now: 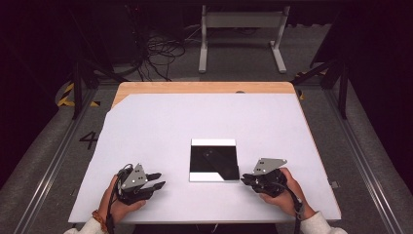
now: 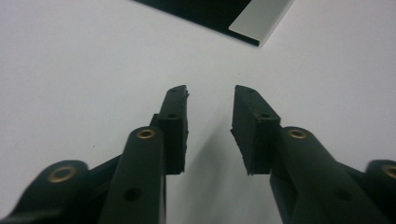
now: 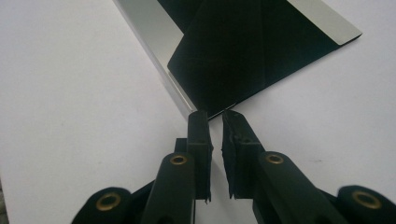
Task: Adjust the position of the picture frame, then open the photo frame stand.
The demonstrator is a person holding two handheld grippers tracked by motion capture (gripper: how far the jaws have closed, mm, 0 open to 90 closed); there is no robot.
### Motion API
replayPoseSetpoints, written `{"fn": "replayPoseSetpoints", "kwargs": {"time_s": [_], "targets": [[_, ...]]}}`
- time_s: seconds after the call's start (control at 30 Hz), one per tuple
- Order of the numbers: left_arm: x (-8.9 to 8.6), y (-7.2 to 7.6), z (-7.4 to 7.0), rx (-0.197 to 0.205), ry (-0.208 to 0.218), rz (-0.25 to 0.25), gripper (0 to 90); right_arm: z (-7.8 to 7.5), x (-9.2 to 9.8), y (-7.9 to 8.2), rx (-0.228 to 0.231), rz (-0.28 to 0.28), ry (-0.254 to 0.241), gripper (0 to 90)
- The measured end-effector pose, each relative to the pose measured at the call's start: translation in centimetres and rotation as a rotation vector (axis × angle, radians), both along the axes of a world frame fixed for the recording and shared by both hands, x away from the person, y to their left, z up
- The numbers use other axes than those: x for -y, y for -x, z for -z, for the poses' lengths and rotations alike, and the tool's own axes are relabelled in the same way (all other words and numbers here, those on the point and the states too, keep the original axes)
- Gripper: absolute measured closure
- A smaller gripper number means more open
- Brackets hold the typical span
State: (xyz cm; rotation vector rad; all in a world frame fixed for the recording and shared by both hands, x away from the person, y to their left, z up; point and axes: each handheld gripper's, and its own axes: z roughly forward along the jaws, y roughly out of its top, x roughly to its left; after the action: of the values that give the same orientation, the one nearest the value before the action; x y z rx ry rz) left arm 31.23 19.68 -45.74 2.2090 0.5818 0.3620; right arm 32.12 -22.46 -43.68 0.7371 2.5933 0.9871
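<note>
Black folded sheet, with pale strips along its far and near edges, lies flat on the white table cover, near the middle and toward the near side, between the two hands. The right gripper is much the nearer one: in the right gripper view its tips sit just off the sheet's near right corner, with the jaws a narrow slit apart and nothing between them. Whether a tip brushes the corner I cannot tell from this angle. The left gripper rests well to the left of the sheet, jaws clearly parted and empty, with only the sheet's corner ahead of it. The sheet's sides run left-right and near-far, so the right hand's approach would likely be at that corner, moving left and slightly far.
</note>
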Motion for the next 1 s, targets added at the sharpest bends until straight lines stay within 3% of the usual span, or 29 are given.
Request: {"fn": "replayPoseSetpoints", "kwargs": {"time_s": [0.23, 0.47, 0.73, 1.0], "targets": [[-0.6, 0.7, 0.4, -0.002, -0.001, -0.066, 50.4, -0.1, -0.7, 0.0, -0.018, -0.036, 0.033, 83.9], [-0.7, 0.7, 0.4, 0.006, -0.008, -0.085, 43.3, 0.0, -1.1, -0.2, -0.034, -0.054, 0.058, 82.9], [-0.3, 0.2, 0.5, -0.003, 0.019, -0.104, 43.3, 0.3, -1.2, -0.3, -0.051, -0.051, 0.077, 81.6], [0.2, 0.0, 0.6, -0.009, 0.008, -0.093, 42.5, 0.5, -1.3, -0.2, -0.054, -0.049, 0.077, 81.3]]}}
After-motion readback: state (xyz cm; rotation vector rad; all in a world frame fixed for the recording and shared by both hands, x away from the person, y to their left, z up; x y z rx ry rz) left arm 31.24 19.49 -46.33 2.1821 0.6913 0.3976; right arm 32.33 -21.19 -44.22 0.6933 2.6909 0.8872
